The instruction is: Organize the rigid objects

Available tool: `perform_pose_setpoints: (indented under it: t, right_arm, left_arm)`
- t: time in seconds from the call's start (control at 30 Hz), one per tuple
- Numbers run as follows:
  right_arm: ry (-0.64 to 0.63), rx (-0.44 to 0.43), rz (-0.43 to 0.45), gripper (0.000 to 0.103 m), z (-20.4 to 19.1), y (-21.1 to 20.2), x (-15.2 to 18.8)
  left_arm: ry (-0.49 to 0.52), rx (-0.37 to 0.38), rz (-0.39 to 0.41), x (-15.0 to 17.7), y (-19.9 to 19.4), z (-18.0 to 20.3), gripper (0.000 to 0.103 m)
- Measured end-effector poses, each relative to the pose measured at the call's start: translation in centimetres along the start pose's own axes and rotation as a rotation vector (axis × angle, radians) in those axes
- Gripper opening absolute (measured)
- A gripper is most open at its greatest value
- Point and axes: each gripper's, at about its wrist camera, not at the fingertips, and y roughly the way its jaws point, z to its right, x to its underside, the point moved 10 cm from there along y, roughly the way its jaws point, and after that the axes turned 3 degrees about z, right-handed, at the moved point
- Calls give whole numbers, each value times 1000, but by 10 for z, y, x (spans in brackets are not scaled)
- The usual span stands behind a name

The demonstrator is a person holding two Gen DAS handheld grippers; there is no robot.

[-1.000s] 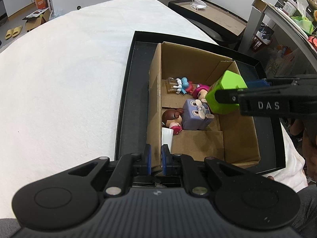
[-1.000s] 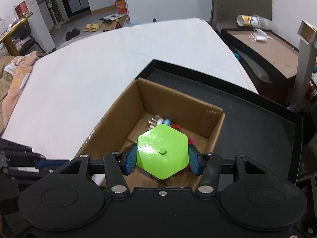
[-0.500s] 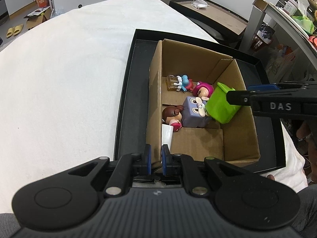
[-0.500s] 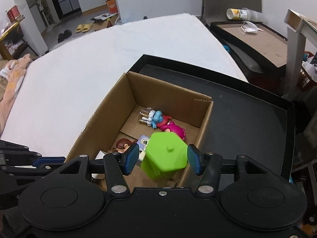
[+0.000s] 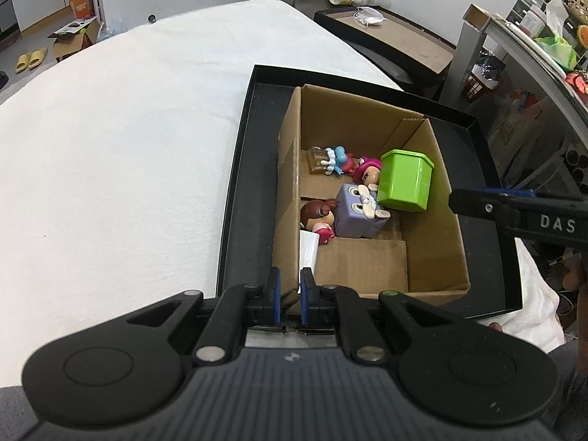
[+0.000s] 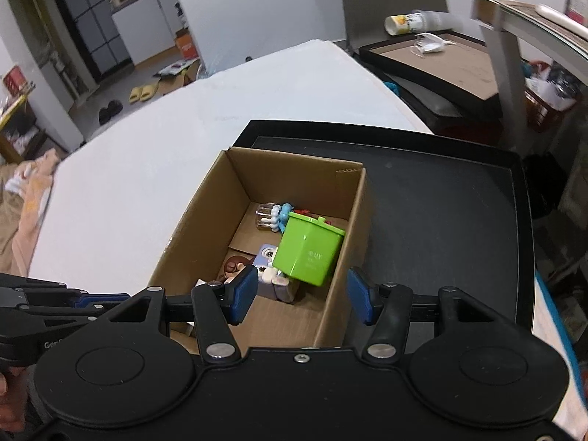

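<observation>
A lime green hexagonal container (image 5: 404,180) (image 6: 308,253) rests tilted inside the cardboard box (image 5: 433,257) (image 6: 194,228), leaning on a purple block figure (image 5: 356,213) (image 6: 266,253). Beside them lie a brown-haired doll (image 5: 318,215), a pink-hatted doll (image 5: 367,172) and a blue figure (image 5: 336,158). My right gripper (image 6: 301,296) stands open above the box's near right part, and nothing touches its pads. In the left wrist view one of its fingers (image 5: 514,205) reaches in from the right. My left gripper (image 5: 290,296) is shut on the box's near left wall.
The box sits in a shallow black tray (image 5: 246,202) (image 6: 441,202) on a white cloth-covered table (image 5: 128,165). A second dark tray with a face mask (image 5: 371,18) stands beyond the table, and a cluttered shelf is at the far right.
The right gripper let go of the green container, which dropped into the box and tipped against the toys. That gripper drew back to the right. The left gripper kept its hold.
</observation>
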Motion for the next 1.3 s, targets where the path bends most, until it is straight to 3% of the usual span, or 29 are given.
perform_pose_setpoints:
  t: [0.37, 0.8, 1.2, 1.3]
  right_arm:
    - [166, 6, 63, 75, 2, -35, 10]
    - [248, 109, 154, 101, 2, -96, 24]
    - [243, 131, 203, 103, -19, -141, 36]
    - [243, 134, 213, 103, -24, -151, 38]
  left_arm:
    - [41, 0, 48, -9, -38, 5, 15]
    - [75, 38, 137, -9, -94, 17, 79]
    - [85, 63, 177, 13, -140, 20, 88]
    - [113, 39, 204, 17, -153, 19, 90]
